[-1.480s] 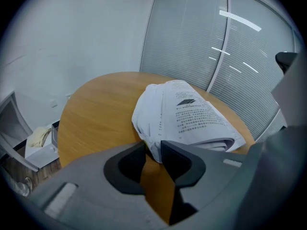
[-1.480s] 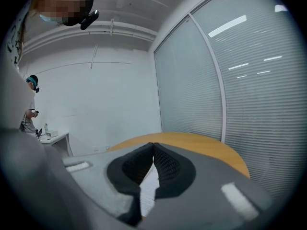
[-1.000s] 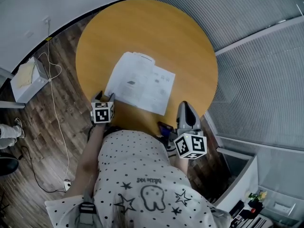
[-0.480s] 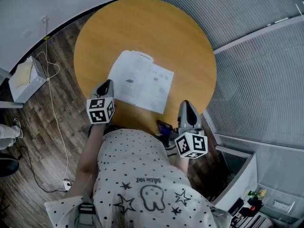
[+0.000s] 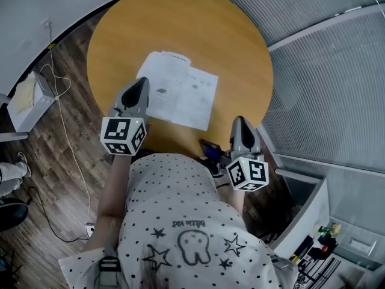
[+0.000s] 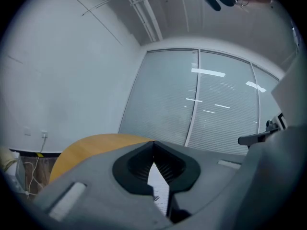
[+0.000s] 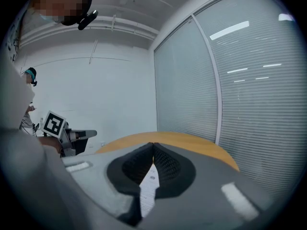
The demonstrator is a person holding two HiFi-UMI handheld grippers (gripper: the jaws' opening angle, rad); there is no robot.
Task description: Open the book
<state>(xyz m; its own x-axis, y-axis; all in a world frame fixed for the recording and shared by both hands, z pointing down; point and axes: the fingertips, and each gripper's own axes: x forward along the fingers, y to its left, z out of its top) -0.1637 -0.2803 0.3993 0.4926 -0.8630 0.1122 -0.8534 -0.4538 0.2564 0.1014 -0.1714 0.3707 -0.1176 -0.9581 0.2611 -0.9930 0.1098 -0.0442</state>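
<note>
A book (image 5: 177,98) lies open and flat, white pages up, in the middle of the round wooden table (image 5: 198,35). My left gripper (image 5: 140,82) hovers raised above the book's near left edge, pointing almost level; its jaws are shut with nothing between them. In the left gripper view the tips of the left gripper (image 6: 153,143) meet, and a strip of white page (image 6: 160,190) shows below them. My right gripper (image 5: 239,120) rests by the table's near right edge, also shut and empty. In the right gripper view the right gripper (image 7: 153,145) has its tips touching.
A white box (image 5: 24,101) and a loose cable (image 5: 60,131) lie on the wood floor at the left. Glass walls with blinds (image 5: 325,71) run along the right. A small dark object (image 5: 210,151) sits at the person's waist by the table edge.
My left gripper has lifted up off the table from the book's near left corner and now looks larger in the head view. The right gripper has stayed put.
</note>
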